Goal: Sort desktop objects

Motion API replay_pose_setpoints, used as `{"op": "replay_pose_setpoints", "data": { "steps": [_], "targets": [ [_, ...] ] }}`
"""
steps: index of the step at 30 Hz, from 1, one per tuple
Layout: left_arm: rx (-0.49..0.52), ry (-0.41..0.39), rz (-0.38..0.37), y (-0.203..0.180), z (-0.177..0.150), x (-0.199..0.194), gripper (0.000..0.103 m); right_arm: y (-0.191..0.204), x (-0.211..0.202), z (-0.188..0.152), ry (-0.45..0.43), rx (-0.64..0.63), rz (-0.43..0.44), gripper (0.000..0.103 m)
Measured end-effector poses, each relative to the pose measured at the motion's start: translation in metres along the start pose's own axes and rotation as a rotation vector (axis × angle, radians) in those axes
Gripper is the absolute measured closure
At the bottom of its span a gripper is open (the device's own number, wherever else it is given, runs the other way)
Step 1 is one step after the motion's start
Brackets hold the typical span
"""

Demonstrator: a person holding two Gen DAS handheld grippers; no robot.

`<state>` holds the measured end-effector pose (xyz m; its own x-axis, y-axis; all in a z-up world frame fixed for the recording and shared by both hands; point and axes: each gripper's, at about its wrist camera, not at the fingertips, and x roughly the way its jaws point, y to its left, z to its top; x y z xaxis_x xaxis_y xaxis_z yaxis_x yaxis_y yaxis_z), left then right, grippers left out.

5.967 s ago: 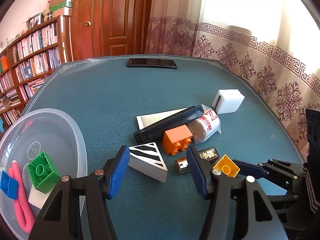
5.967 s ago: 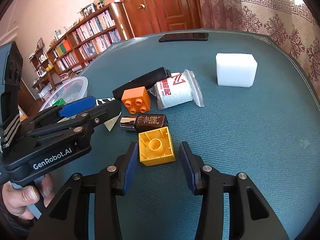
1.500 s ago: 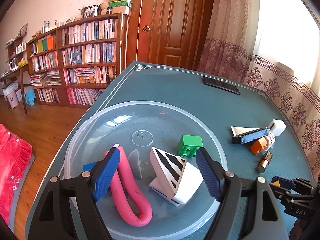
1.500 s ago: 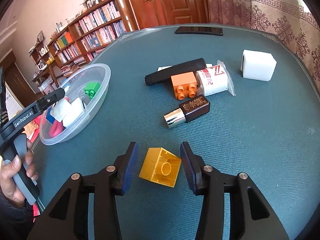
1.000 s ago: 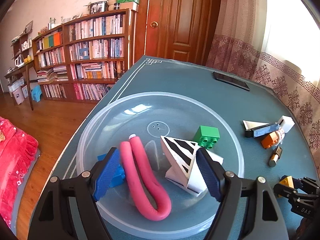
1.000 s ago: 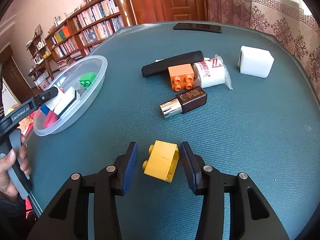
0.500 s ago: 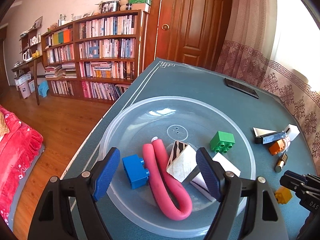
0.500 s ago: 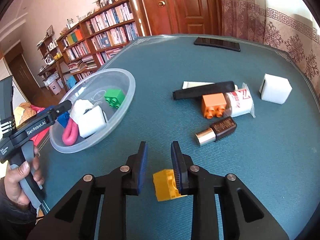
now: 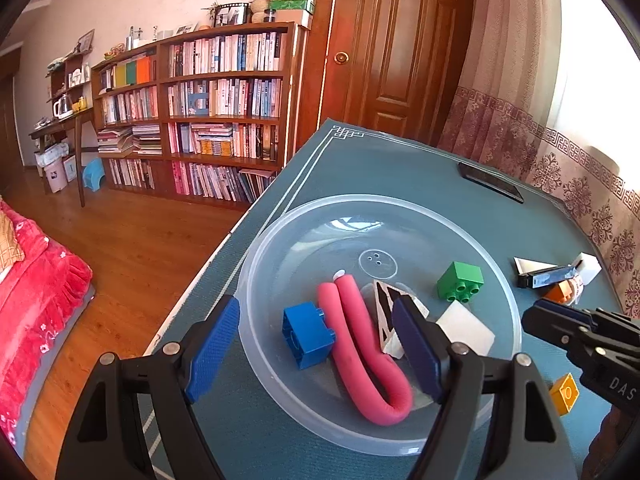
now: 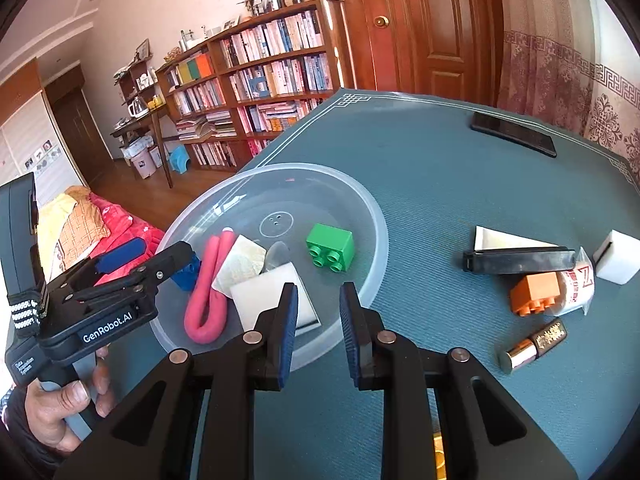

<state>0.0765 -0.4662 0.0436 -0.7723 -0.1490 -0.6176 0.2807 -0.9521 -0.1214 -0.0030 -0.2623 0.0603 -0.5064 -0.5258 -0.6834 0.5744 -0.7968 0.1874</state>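
The left gripper (image 9: 320, 344) hangs wide open and empty over the near rim of a clear bowl (image 9: 280, 384) in the lower centre of the left wrist view. Between and beyond its blue pads lie a blue brick (image 9: 307, 334), a bent pink foam tube (image 9: 360, 352), a zebra-striped wedge (image 9: 386, 300), a white block (image 9: 466, 328) and a green brick (image 9: 460, 280). A yellow brick (image 9: 564, 394) lies on the table (image 9: 400, 168) at lower right, outside the bowl and beneath the right gripper (image 10: 318, 328). In the right wrist view that gripper is partly open with nothing between its pads, poised at the bowl's near edge in the lower centre. To the right of that frame sit an orange brick (image 10: 534, 292), a small brown bottle (image 10: 534, 344), a black bar (image 10: 518, 260), a wrapped roll (image 10: 576, 280) and a white cube (image 10: 616, 256). A phone (image 10: 514, 134) lies at upper right. The table is covered in teal cloth with a pale border. Bookshelves (image 9: 200, 100) and a wooden door (image 9: 392, 48) fill the top of the left wrist view; patterned curtains (image 9: 560, 148) hang at right. The yellow brick is a small square-faced block with a ring on its upturned face.
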Motion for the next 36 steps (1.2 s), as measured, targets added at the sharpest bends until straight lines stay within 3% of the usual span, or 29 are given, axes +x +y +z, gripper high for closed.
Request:
{"op": "replay_pose_setpoints", "data": {
  "steps": [10, 11, 13, 15, 23, 35, 36],
  "targets": [
    [-0.032, 0.014, -0.008, 0.011, -0.004, 0.002, 0.021, 0.003, 0.010, 0.003, 0.000, 0.010, 0.035, 0.078],
    [-0.035, 0.014, -0.010, 0.012, -0.004, 0.002, 0.021, 0.000, 0.006, 0.002, -0.004, 0.012, 0.031, 0.076],
    [-0.035, 0.015, -0.014, 0.011, -0.004, 0.002, 0.021, -0.008, -0.003, -0.003, -0.020, 0.022, 0.006, 0.056],
    [-0.029, 0.017, -0.017, 0.009, -0.005, 0.002, 0.021, -0.020, -0.012, -0.010, -0.029, 0.046, -0.026, 0.049],
    [-0.005, 0.008, -0.026, -0.001, -0.005, -0.003, 0.021, -0.065, -0.033, -0.056, 0.056, 0.142, -0.087, 0.049],
    [0.024, -0.006, -0.045, -0.015, -0.004, -0.013, 0.021, -0.059, -0.029, -0.084, 0.135, 0.079, -0.130, 0.049],
    [0.022, -0.006, -0.044, -0.014, -0.005, -0.013, 0.021, -0.059, -0.029, -0.085, 0.127, 0.077, -0.143, 0.054]
  ]
}}
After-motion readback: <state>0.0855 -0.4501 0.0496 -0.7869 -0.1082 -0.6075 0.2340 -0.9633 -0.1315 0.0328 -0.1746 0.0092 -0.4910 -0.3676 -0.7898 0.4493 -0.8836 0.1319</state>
